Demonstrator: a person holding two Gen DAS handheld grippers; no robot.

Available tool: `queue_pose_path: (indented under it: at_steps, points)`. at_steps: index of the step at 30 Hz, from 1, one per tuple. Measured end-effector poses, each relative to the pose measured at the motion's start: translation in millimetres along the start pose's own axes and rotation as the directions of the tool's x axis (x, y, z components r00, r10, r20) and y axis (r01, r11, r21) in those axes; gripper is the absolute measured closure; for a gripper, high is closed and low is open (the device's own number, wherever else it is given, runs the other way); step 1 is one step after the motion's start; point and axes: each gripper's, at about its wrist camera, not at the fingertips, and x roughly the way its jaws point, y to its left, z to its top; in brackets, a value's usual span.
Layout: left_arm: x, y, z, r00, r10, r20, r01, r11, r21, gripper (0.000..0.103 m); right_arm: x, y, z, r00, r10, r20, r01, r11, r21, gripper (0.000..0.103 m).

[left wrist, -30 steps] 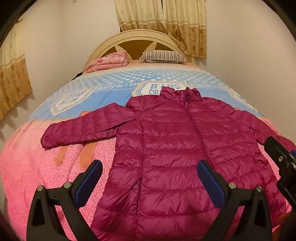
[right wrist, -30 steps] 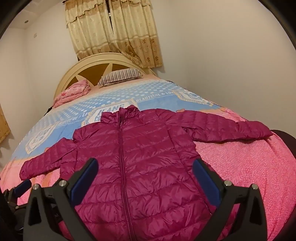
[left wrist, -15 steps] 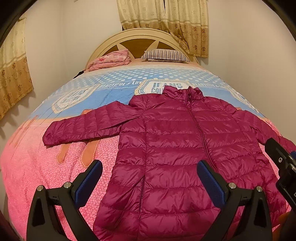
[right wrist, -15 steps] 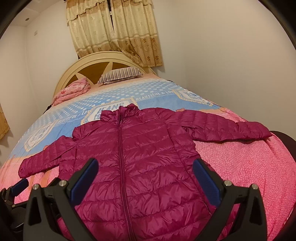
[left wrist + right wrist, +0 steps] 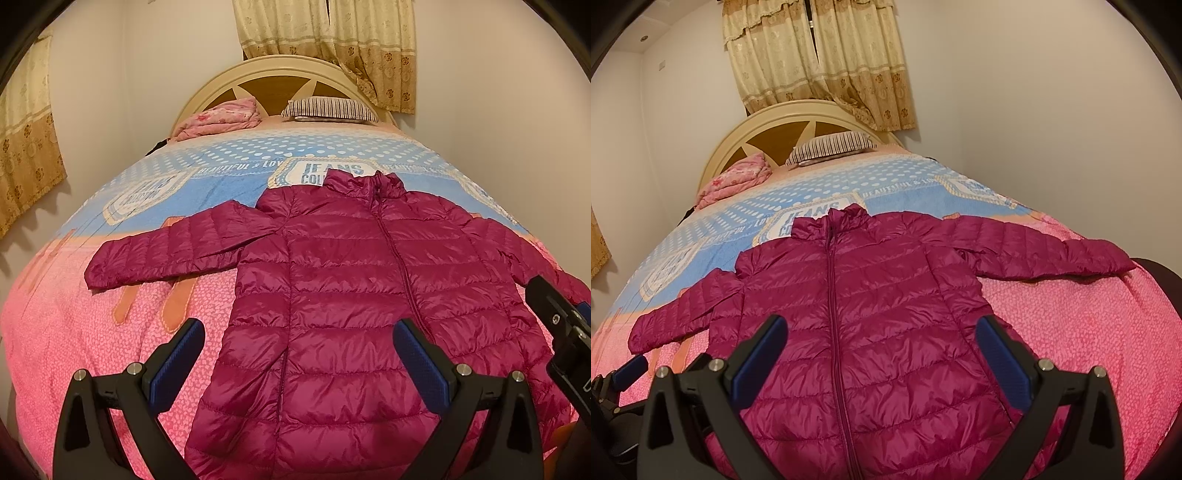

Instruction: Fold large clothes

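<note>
A magenta quilted puffer jacket (image 5: 362, 280) (image 5: 864, 302) lies flat and zipped on the bed, collar toward the headboard, both sleeves spread out sideways. My left gripper (image 5: 298, 341) hangs open above the jacket's lower left part, nothing between its blue pads. My right gripper (image 5: 881, 338) is open too, above the lower front near the zipper. The right gripper's body shows at the right edge of the left wrist view, and one blue fingertip (image 5: 629, 369) of the left gripper shows at the left edge of the right wrist view. The jacket's hem is hidden below both frames.
The bed (image 5: 74, 332) has a pink and blue printed cover. A striped pillow (image 5: 328, 109) and a folded pink blanket (image 5: 218, 118) lie by the cream headboard (image 5: 768, 122). Walls stand close on both sides, with curtains (image 5: 820, 62) behind the headboard.
Both views have drawn back and risen slightly, so the jacket sits a little lower and farther in frame. The jacket itself has not moved. Both grippers stay open.
</note>
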Motion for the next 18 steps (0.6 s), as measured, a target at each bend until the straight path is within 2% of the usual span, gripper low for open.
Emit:
queue_pose_path:
  at_steps: [18]
  points:
    - [0.8, 0.2, -2.1, 1.000, -0.002, 0.001, 0.002, 1.000, 0.007, 0.001, -0.3, 1.1, -0.8, 1.000, 0.000, -0.003, 0.000, 1.000, 0.002, 0.000]
